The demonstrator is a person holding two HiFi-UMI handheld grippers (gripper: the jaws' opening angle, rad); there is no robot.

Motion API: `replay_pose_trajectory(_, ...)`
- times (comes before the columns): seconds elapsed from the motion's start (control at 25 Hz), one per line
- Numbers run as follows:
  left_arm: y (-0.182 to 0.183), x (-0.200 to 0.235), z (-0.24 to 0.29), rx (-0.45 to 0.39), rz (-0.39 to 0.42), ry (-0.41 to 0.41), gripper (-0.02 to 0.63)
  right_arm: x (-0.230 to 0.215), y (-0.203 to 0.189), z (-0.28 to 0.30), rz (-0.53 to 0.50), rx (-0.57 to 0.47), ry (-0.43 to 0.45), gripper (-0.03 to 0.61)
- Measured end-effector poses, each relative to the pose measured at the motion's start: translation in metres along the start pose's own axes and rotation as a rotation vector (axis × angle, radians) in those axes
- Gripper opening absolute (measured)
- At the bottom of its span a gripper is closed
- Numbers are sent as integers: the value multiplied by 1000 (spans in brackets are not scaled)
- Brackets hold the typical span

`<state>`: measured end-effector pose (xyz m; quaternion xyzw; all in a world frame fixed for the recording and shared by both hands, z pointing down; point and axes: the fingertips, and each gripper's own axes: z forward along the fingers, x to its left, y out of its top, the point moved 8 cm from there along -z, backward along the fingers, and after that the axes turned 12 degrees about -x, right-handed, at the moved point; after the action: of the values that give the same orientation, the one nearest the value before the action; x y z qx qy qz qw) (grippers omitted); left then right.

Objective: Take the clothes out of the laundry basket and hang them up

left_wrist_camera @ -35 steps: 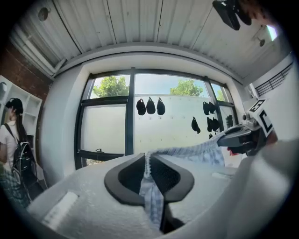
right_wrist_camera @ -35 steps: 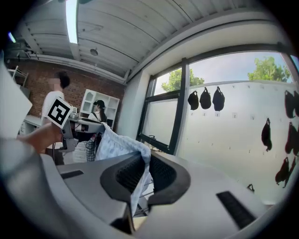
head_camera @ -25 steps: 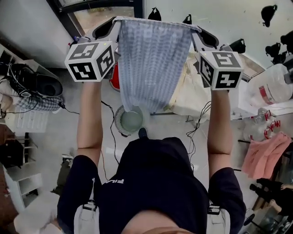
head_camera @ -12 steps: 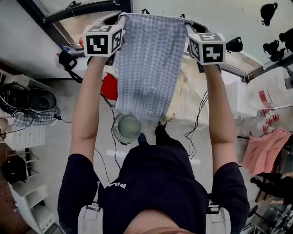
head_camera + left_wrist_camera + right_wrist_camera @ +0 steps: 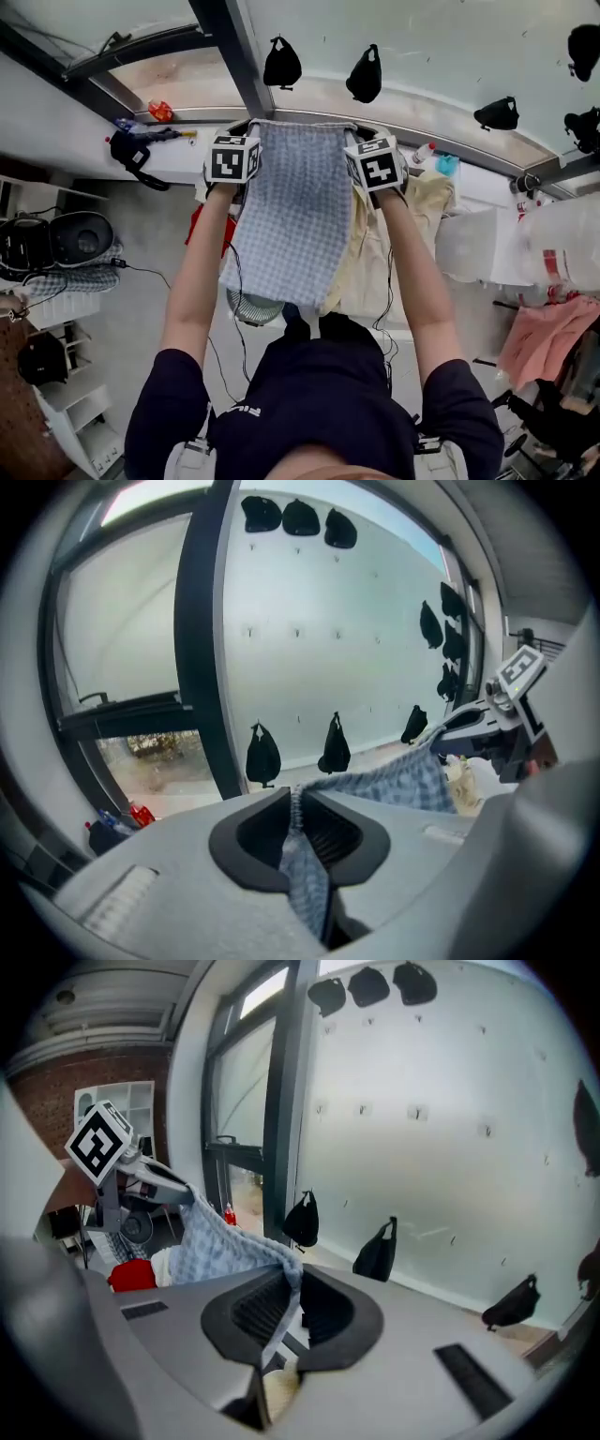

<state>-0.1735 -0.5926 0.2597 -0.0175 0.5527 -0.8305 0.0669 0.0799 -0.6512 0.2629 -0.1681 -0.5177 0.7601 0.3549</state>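
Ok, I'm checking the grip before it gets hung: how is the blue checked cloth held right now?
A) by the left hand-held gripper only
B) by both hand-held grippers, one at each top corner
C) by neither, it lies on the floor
B: the blue checked cloth hangs spread between the left hand-held gripper and the right hand-held gripper, and each has its jaws shut on the fabric.
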Motion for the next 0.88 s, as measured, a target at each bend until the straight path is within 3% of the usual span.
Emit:
replay_pose_trajectory(0.16,-50,2,55,113,-36,-2,44,-15,-53,54,53,92,46,35)
replay_pose_trajectory(0.36,-95,3,90,176,-89,26,49,-22,-94,95,112,169,83,57)
replay_pose_trajectory(0.4,-103,3,93,189,-100,28,76,-21,-100,100,136,181,99,78)
replay_pose_trajectory(0.48,-117,0,97,220,-126,10,217,-20,-114,106,195,218,139,223)
replay_pose_trajectory(0.52,-123,-2,98,231,-141,-5,240,-22,-118,106,224,236,155,273)
replay_pose_trajectory(0.64,-134,-1,92,233,-178,-19,258,-26,-121,96,262,230,161,331)
replay_pose_trajectory(0.88,-118,-3,60,152,-242,-34,258,-20,-96,51,267,158,156,336)
